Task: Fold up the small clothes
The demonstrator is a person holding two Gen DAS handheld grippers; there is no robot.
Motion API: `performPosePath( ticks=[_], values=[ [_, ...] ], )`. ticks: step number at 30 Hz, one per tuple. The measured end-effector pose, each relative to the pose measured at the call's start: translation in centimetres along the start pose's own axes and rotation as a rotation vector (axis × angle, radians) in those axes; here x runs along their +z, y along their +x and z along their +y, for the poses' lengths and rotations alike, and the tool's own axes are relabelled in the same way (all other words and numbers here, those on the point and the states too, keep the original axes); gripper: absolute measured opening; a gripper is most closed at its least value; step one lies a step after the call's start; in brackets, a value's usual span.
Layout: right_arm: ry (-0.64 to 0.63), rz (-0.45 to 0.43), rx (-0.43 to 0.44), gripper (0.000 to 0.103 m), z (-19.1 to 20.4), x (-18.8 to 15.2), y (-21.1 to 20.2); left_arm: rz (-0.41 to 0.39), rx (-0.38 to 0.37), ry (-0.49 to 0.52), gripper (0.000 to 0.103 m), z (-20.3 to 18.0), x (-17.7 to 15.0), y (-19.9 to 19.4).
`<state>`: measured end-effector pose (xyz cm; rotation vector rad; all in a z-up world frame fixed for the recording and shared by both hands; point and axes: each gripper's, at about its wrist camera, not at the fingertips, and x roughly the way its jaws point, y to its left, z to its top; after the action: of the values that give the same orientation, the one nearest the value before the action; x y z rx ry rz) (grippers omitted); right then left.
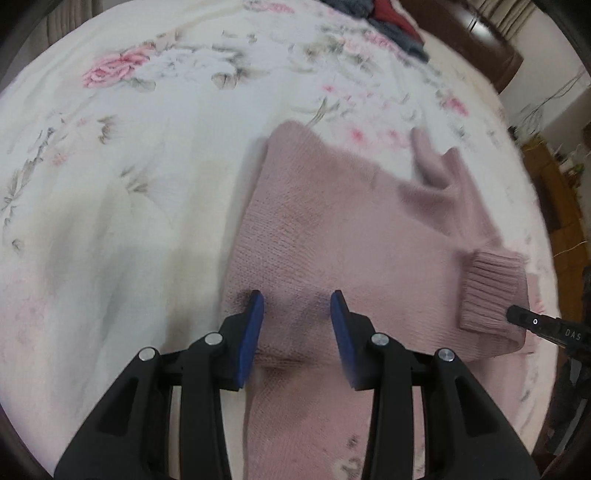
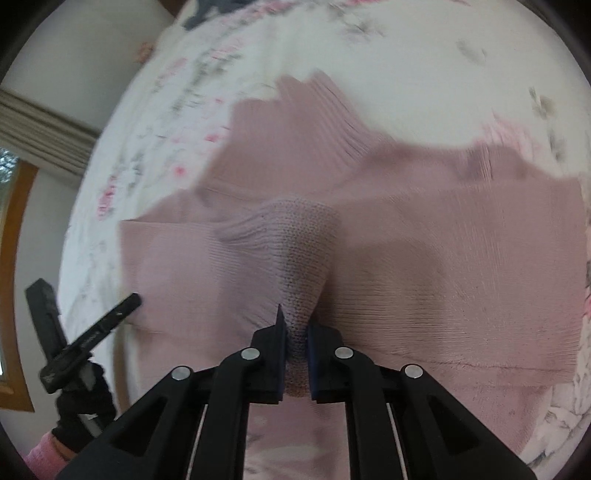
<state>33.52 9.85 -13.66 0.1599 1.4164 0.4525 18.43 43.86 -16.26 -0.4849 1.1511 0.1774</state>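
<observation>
Two grippers work over one dusty-pink knitted sweater (image 1: 332,229) that lies spread on a bed with a floral bedspread (image 1: 129,147), filling the centre and right of the left wrist view. The right gripper (image 2: 295,332) is pinched tight on a raised ridge of the knit near the bottom centre of its view, the fabric puckering up between the blue pads. The left gripper (image 1: 297,306) hovers with its jaws wide apart over the sweater's near edge, holding nothing.

Soft and limp, the wool looks light and will sag wherever it is not supported; it seems grippy rather than slippery. Edges, hems and the ribbed cuff (image 1: 487,291) at the right look like the firmest places to take hold. Ribbing is dense and ridged; the body is a fine flat stitch. Darker clothes (image 1: 388,22) lie at the top.
</observation>
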Motion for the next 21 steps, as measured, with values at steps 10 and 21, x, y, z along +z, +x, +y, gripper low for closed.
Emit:
performPosePath(
  ticks=[10,21],
  values=[
    [-0.055,0.001,-0.096,0.030,0.0,-0.2,-0.7,0.003,0.029,0.038,0.038,-1.1,0.7,-0.6],
    [-0.249,0.054,-0.126,0.043,7.6,-0.3,2.0,0.042,-0.025,0.127,0.042,-5.8,0.4,1.0]
  ],
)
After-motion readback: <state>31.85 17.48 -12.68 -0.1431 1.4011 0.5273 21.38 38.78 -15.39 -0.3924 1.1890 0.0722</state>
